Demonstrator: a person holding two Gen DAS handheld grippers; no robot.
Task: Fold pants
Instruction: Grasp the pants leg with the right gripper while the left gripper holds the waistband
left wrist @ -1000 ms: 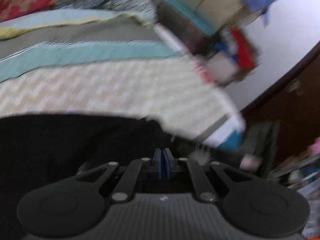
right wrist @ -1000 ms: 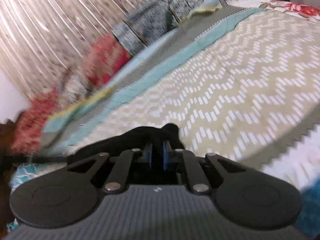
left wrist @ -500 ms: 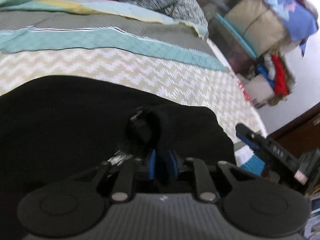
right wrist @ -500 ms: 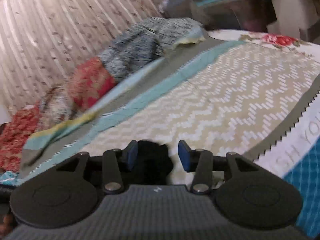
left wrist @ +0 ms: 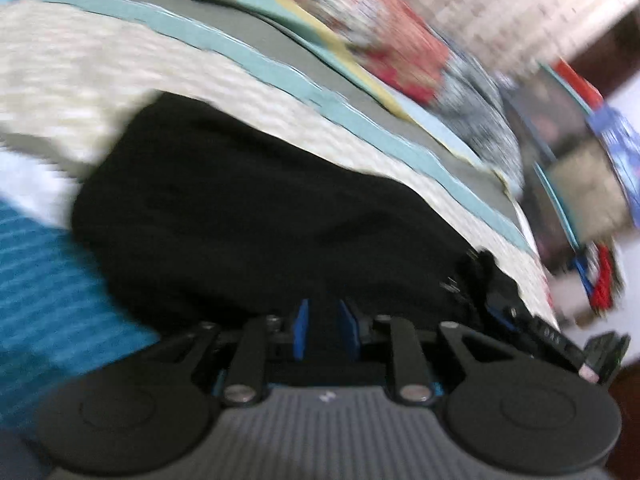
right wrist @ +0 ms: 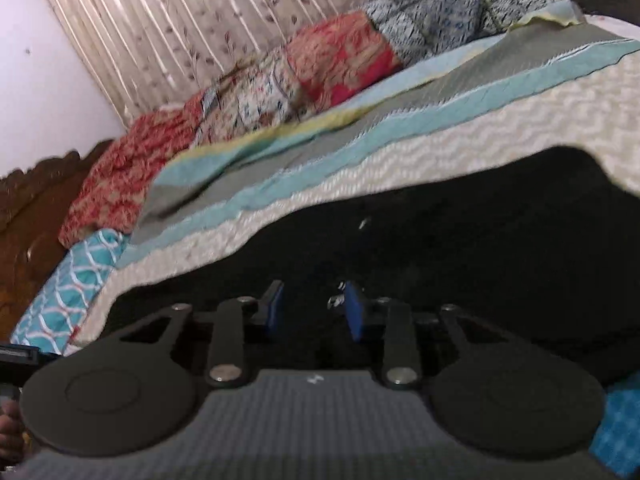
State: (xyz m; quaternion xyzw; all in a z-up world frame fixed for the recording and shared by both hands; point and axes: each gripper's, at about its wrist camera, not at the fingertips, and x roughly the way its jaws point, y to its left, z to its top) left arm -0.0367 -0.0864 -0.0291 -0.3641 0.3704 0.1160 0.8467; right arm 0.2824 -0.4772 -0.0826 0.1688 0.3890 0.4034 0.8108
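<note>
Pants (left wrist: 256, 216), black and featureless, are spread on the bedspread (right wrist: 440, 128); folds cannot be made out. Left gripper (left wrist: 323, 334) is seen narrowly parted through blur, right gripper (right wrist: 314, 312) wider, neither gripping cloth.

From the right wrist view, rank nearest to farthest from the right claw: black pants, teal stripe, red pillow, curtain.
1. black pants, right under the right claw
2. teal stripe, across the bedspread beyond
3. red pillow, at the bed's far edge
4. curtain, behind, upper left

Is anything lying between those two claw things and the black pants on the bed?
Nothing visible. Both the left gripper and right gripper sit directly over the black pants, fingers apart, with only dark cloth between and ahead of them on the bedspread.
</note>
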